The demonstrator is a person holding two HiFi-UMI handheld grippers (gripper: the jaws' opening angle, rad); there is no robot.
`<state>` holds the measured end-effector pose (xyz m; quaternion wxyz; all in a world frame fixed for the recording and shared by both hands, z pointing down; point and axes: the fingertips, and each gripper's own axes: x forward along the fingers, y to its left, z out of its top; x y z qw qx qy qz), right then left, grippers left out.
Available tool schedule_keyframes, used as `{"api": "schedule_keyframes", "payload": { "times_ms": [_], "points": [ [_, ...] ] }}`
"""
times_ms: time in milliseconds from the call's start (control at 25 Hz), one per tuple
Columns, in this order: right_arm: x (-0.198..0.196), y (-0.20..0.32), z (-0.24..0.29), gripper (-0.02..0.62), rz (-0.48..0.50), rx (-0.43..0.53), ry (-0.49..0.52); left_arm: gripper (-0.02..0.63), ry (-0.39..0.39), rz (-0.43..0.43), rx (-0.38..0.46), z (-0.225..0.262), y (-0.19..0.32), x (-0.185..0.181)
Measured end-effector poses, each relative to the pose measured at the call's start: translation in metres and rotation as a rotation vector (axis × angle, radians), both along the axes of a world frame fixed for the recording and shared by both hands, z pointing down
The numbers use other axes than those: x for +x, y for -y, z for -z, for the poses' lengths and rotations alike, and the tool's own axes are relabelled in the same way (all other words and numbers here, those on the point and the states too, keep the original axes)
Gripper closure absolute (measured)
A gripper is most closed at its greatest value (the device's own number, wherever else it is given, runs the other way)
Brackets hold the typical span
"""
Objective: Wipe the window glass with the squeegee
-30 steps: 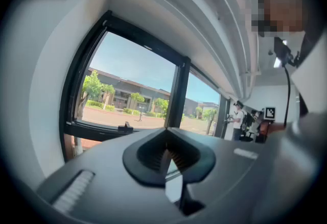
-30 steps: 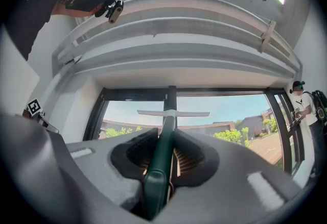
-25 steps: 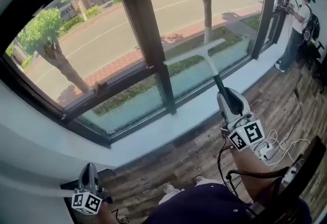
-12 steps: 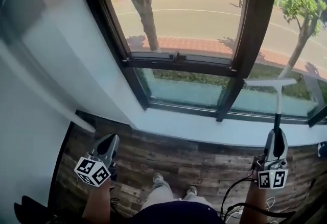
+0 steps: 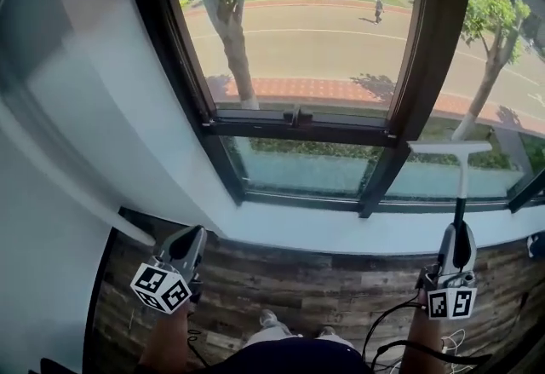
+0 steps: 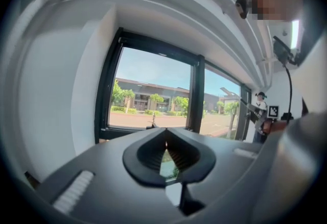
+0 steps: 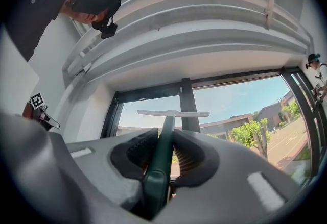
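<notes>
My right gripper (image 5: 457, 243) is shut on the dark green handle of the squeegee (image 5: 460, 185), whose white T-shaped blade (image 5: 450, 146) stands upright before the lower right window pane (image 5: 443, 181). In the right gripper view the handle (image 7: 159, 167) runs up between the jaws to the blade (image 7: 172, 113), in front of the dark mullion (image 7: 187, 103). My left gripper (image 5: 192, 246) hangs low at the left over the floor, shut and holding nothing. The left gripper view shows its jaws (image 6: 166, 152) touching at the tip, pointed at the window (image 6: 148, 98).
A dark-framed window (image 5: 396, 66) has a latch (image 5: 294, 117) on its middle rail and a white sill (image 5: 341, 232) below. A white wall (image 5: 77, 108) stands at the left. The floor (image 5: 315, 279) is dark wood planks. Cables (image 5: 400, 330) trail beside my right arm. A person (image 6: 260, 103) stands far right.
The head view has swung left, from the right panes to the left corner of the window. The right gripper keeps the squeegee upright; the left gripper has come up into fuller view.
</notes>
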<state>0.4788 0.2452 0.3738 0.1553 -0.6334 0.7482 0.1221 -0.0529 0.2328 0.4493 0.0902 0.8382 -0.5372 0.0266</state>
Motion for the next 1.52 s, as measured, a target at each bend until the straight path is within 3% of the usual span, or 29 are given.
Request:
{"api": "schedule_keyframes", "payload": {
  "times_ms": [360,560,760,1080,1280,1520],
  "points": [
    [-0.069,0.028,0.016,0.494,-0.061,0.038,0.023,0.598,-0.022,-0.076,0.014,-0.001,0.051,-0.061],
    [-0.106,0.034,0.022,0.494,-0.071,0.046,0.019,0.599,0.007,-0.108,0.021,-0.001,0.079,-0.089],
    [-0.114,0.061,0.028,0.494,-0.083,0.053,-0.006,0.600,-0.020,-0.141,0.055,0.010,0.123,-0.079],
    [-0.113,0.166,0.022,0.494,-0.095,0.081,0.058,0.598,0.044,-0.138,0.077,0.033,0.218,-0.082],
    [-0.112,0.235,0.044,0.494,-0.106,0.138,0.033,0.599,0.055,-0.124,0.109,0.063,0.297,-0.075],
    [-0.107,0.289,0.082,0.494,-0.095,0.222,-0.008,0.598,0.056,-0.167,0.133,0.085,0.367,-0.048]
  ]
}}
